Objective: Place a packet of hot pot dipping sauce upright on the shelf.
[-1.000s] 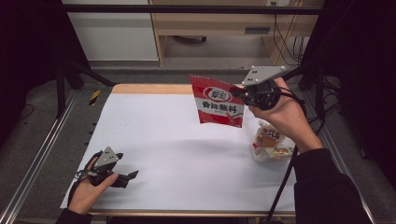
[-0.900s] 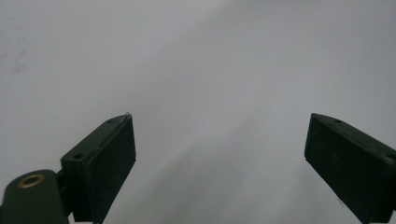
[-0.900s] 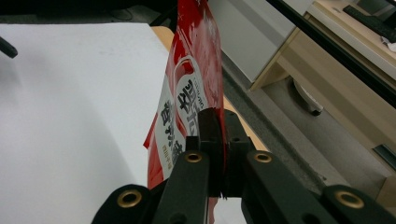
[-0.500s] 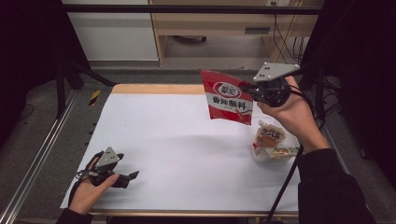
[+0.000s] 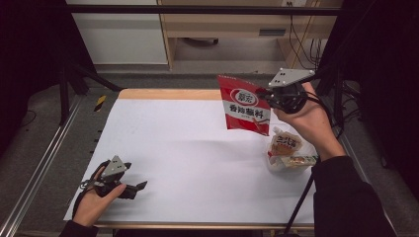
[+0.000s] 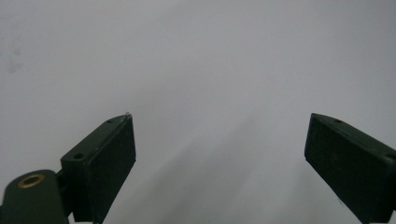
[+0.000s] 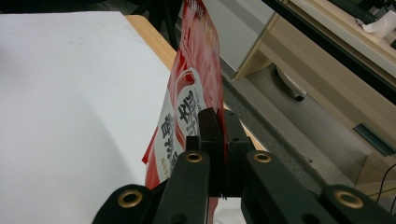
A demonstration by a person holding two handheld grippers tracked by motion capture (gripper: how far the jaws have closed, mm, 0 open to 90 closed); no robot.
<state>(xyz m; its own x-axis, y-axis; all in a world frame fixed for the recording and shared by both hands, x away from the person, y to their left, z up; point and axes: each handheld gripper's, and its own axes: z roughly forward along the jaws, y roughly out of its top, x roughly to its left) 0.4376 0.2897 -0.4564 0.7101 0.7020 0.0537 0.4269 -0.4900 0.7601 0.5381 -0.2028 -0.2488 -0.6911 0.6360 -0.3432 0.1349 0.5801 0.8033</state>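
Right tool (image 5: pixel 269 96), upper right of the high view: jaws closed on the right edge of a red packet (image 5: pixel 244 106), which hangs in the air above the far right part of the white worktop (image 5: pixel 188 148). Packet face carries a white oval label and white characters; its lower corner points down toward the worktop. In the right gripper view the red packet (image 7: pixel 187 107) stands edge-on at frame centre, clamped between the two black jaws, with no gap visible between jaw and film.

Just below the red packet in the high view, right of centre: two smaller pouches (image 5: pixel 286 150) lie on the worktop, one with an orange and white face, touching or overlapping each other. The right forearm passes just beside them.

Left tool (image 5: pixel 141 186), lower left of the high view: rests low on the worktop in the person's hand. Left gripper view: jaws wide apart, nothing between them, plain white worktop (image 6: pixel 201 70) behind.
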